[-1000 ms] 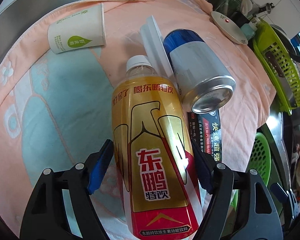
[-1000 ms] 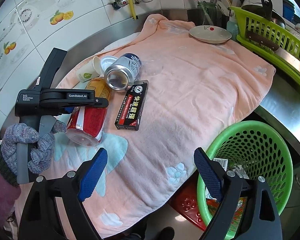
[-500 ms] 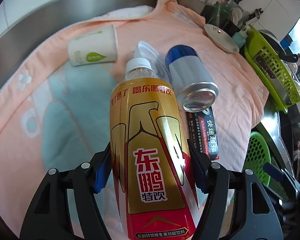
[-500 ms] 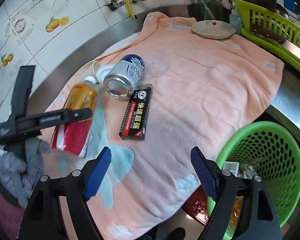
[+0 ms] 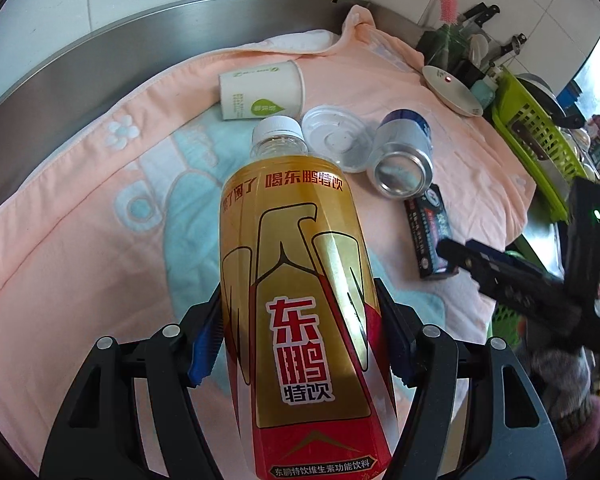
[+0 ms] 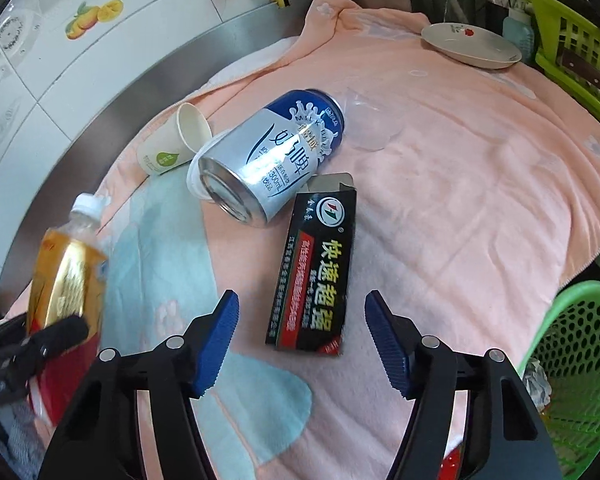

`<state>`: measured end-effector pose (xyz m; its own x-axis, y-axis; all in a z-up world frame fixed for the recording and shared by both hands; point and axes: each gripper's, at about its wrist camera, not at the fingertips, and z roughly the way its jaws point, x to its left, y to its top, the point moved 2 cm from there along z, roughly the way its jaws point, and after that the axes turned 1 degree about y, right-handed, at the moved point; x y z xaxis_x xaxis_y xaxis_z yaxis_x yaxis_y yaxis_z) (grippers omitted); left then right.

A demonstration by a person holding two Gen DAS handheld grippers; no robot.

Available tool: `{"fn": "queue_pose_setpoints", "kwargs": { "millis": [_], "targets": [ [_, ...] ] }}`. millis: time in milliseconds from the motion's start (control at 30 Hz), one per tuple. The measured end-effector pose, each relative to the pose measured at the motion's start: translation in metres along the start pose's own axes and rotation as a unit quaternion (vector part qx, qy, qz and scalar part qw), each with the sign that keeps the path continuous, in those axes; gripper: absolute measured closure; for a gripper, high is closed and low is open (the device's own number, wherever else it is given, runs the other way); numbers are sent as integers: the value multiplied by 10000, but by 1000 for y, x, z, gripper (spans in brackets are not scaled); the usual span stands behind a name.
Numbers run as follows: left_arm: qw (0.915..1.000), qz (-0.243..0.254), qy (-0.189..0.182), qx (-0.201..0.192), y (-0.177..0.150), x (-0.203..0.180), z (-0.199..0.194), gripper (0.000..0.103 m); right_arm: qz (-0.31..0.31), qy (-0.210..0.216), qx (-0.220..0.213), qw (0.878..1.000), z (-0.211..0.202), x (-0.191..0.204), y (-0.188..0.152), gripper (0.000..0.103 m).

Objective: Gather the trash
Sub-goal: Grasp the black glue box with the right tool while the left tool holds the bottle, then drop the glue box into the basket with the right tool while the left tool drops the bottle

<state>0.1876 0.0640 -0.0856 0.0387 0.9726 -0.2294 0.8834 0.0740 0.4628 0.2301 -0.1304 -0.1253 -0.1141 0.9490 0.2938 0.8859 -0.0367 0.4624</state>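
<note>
Two grippers in play. Left gripper (image 5: 298, 344) is clamped on one drink bottle (image 5: 296, 280), gold and red label, white cap. Its blue fingers (image 5: 206, 344) press the bottle's lower body from both sides. The bottle's long axis runs straight out along the fingers, cap pointing away from the camera toward the steel back edge of the bench (image 5: 112, 68), base nearest the camera. In the right wrist view the same bottle (image 6: 66, 280) sits at far left, held clear above the towel (image 6: 460, 200), cap up and away.

Right gripper (image 6: 300, 340) has just been closing, yet its fingers (image 6: 216, 340) stand apart, nothing pressed between them. It hovers over one black carton (image 6: 318, 268), which lies flat on the towel. The carton's long axis runs roughly in line with the fingers, its opened flap end pointing away toward the can. Its near end sits just ahead of the gap between the fingertips; contact not seen.

Count on the pink and blue towel: one blue and silver can (image 6: 268, 160) on its side, shiny base toward the right camera; one paper cup (image 6: 172, 144) on its side beside it; one clear plastic lid (image 5: 336, 144) next to the can; one plate (image 6: 472, 46) at the far edge. One green mesh basket (image 6: 580, 356) sits off the bench edge at right, some scraps inside.
</note>
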Motion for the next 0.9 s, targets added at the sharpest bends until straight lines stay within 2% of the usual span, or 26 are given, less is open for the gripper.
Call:
{"fn": "queue_pose_setpoints", "kwargs": {
  "millis": [200,467,633,900],
  "targets": [
    [9999,29,56,93,-10,11,2,37,13,-188,75,9998,20,3,12,44],
    [9995,73,114,285,-16,13,14,36,162,-388,163,9990,35,-5,20,59],
    [9992,80,136,374,-16,13,20,36,-83,-637,161,9978,32,2,16,60],
    [9982,-31,201,571,-14,18,36,34,-286,-485,137,9983,7,6,-7,60]
  ]
}}
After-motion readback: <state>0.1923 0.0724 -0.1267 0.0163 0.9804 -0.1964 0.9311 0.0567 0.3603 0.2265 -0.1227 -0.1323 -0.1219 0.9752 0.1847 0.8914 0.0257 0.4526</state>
